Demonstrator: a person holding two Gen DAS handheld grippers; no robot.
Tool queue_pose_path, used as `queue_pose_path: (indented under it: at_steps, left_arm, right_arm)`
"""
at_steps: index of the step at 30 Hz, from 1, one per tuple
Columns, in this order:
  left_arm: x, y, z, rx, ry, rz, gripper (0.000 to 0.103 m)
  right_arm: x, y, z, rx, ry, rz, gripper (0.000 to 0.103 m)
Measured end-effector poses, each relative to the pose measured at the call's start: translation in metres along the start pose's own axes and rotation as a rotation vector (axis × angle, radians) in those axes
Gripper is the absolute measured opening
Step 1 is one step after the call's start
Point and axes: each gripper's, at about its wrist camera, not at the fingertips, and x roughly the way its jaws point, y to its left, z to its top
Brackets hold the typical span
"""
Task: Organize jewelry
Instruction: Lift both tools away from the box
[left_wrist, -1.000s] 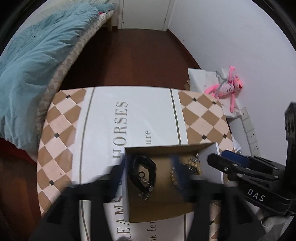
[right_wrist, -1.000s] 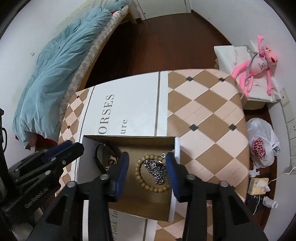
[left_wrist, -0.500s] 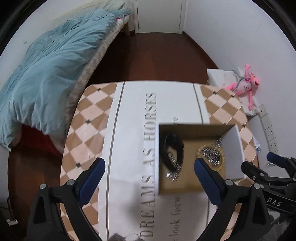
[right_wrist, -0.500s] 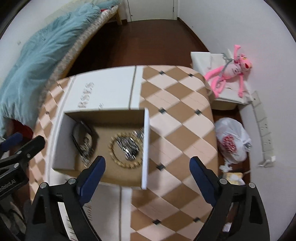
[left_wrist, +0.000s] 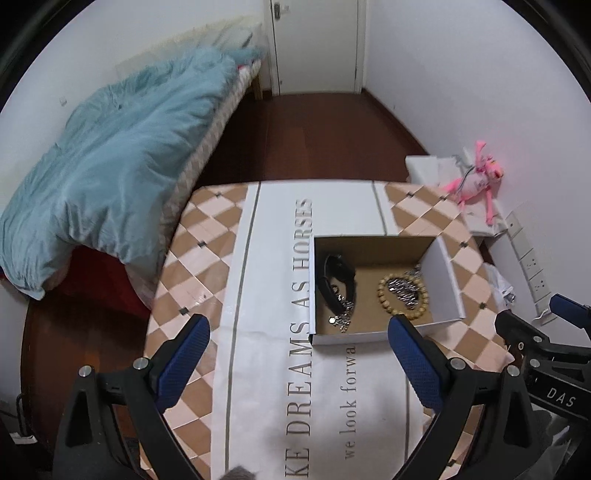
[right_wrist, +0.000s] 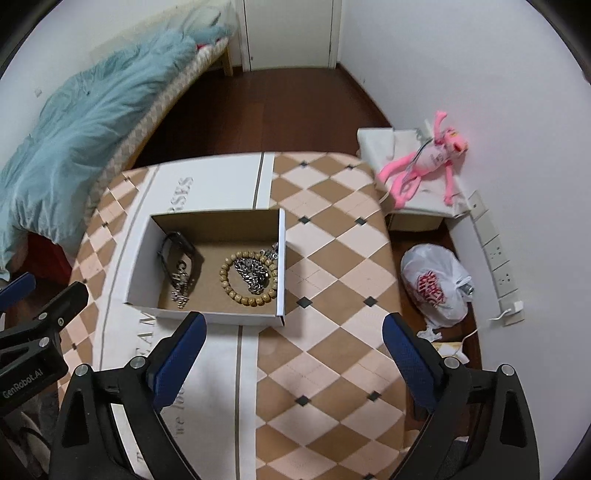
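Cardboard forms the shallow open box (right_wrist: 207, 314) on the checkered bench (right_wrist: 332, 258), and inside it lie a black strap with a small metal chain (right_wrist: 179, 264) toward its left wall and a ring of wooden beads (right_wrist: 248, 272) with a heap of silver chain (right_wrist: 253, 273) inside the ring toward its right wall. Both the left hand-held gripper (left_wrist: 299, 354) and the right hand-held gripper (right_wrist: 291, 354) hang above the bench on the near side of the box with blue-padded fingers spread wide. The jaws of each have just been opening, with nothing between them and neither touching the box.
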Motion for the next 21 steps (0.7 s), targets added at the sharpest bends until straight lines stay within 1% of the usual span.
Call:
queue_pose_path:
  at_steps: [2, 5, 11, 14, 15, 16, 21]
  left_arm:
    - [-0.023, 0.000, -0.004, -0.002, -0.046, 0.009, 0.099]
    - [-0.052, 0.002, -0.008, -0.008, -0.091, 0.014, 0.099]
    - [-0.098, 0.005, -0.015, -0.011, -0.161, 0.002, 0.099]
    - [-0.117, 0.004, -0.017, -0.022, -0.184, -0.002, 0.099]
    - [-0.121, 0.004, -0.018, -0.024, -0.190, -0.005, 0.099]
    - [-0.126, 0.004, -0.019, -0.025, -0.196, -0.005, 0.099]
    - [-0.147, 0.005, -0.023, -0.040, -0.210, -0.013, 0.099]
  right_arm:
    - [-0.023, -0.001, -0.005, 0.005, -0.039, -0.006, 0.098]
    - [-0.056, -0.003, -0.012, 0.014, -0.091, -0.005, 0.098]
    - [-0.113, -0.005, -0.025, 0.014, -0.181, -0.014, 0.098]
    - [-0.135, -0.005, -0.031, 0.009, -0.214, -0.017, 0.099]
    - [-0.142, -0.005, -0.033, 0.009, -0.226, -0.020, 0.102]
    - [-0.147, -0.005, -0.034, 0.012, -0.234, -0.016, 0.103]
    - [-0.177, -0.004, -0.041, 0.019, -0.287, -0.017, 0.103]
